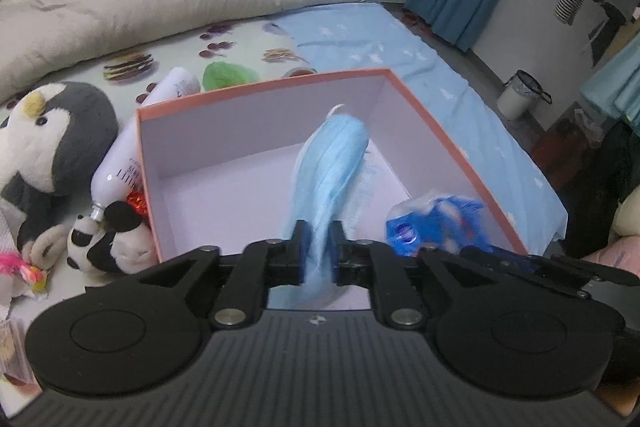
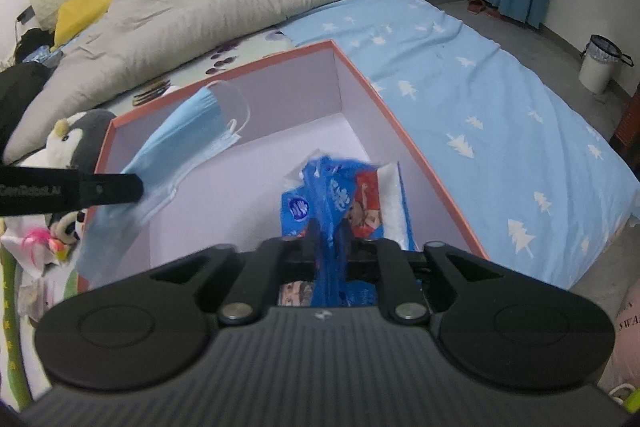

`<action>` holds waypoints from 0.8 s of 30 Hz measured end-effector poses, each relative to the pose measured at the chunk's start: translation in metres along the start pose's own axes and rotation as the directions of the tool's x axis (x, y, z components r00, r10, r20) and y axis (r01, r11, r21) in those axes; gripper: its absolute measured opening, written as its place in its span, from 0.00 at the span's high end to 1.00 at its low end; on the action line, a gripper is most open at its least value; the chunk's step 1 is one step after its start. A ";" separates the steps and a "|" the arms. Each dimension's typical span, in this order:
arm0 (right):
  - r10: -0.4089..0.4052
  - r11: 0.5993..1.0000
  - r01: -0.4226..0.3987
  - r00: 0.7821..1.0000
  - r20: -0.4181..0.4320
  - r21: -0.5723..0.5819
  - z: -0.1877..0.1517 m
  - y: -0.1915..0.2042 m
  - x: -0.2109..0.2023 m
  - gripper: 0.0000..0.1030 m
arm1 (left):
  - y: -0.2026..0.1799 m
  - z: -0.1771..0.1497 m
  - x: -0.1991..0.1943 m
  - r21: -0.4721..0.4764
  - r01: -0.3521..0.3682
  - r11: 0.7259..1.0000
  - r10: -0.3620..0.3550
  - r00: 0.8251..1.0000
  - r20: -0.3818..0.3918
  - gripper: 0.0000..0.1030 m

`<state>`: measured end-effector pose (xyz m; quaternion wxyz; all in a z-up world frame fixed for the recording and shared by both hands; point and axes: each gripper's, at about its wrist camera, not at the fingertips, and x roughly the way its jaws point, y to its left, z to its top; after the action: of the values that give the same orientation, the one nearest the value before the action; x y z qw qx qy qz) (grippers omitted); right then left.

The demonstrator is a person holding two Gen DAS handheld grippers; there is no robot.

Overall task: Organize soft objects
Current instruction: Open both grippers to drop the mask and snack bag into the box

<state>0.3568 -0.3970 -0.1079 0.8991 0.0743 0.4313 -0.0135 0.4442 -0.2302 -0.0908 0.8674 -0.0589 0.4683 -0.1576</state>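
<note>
An open pink box [image 1: 256, 89] with a white inside sits on the bed; it also shows in the right wrist view [image 2: 420, 151]. My left gripper [image 1: 319, 239] is shut on a light blue face mask [image 1: 332, 163] and holds it over the box; the mask also shows in the right wrist view [image 2: 188, 135]. My right gripper [image 2: 329, 245] is shut on a blue tissue packet [image 2: 336, 199] and holds it over the box's near right part. The packet shows blurred in the left wrist view [image 1: 436, 223].
A penguin plush [image 1: 48, 143], a small panda plush [image 1: 104, 243], a white bottle [image 1: 132, 151] and a green soft thing [image 1: 226, 75] lie left of and behind the box. A grey duvet [image 2: 200, 3] covers the far bed. A bin [image 2: 600, 63] stands on the floor.
</note>
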 end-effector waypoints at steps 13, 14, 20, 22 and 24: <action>0.042 0.999 -0.040 0.986 0.160 -0.012 0.001 0.009 -0.052 0.50 | 0.008 -0.013 -0.083 0.082 -0.015 0.997 0.001 0.984 0.178 0.58; 0.035 0.999 -0.030 0.980 0.196 -0.029 -0.003 0.013 -0.061 0.50 | 0.010 -0.017 -0.090 0.090 -0.031 0.995 0.013 0.980 0.197 0.58; 0.103 0.993 -0.083 0.955 0.278 -0.080 -0.025 0.031 -0.097 0.50 | 0.027 -0.048 -0.129 0.119 -0.064 0.991 0.030 0.961 0.275 0.58; 0.126 0.990 -0.102 0.947 0.294 -0.096 -0.034 0.038 -0.106 0.50 | 0.031 -0.059 -0.142 0.126 -0.066 0.990 0.025 0.953 0.300 0.58; 0.145 0.987 -0.115 0.940 0.309 -0.114 -0.042 0.046 -0.115 0.50 | 0.035 -0.072 -0.155 0.135 -0.073 0.988 0.027 0.948 0.317 0.58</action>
<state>0.2562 -0.3497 -0.0390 0.9580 0.0570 0.2758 0.0543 0.3127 -0.1433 -0.0168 0.9365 -0.0084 0.3129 -0.1578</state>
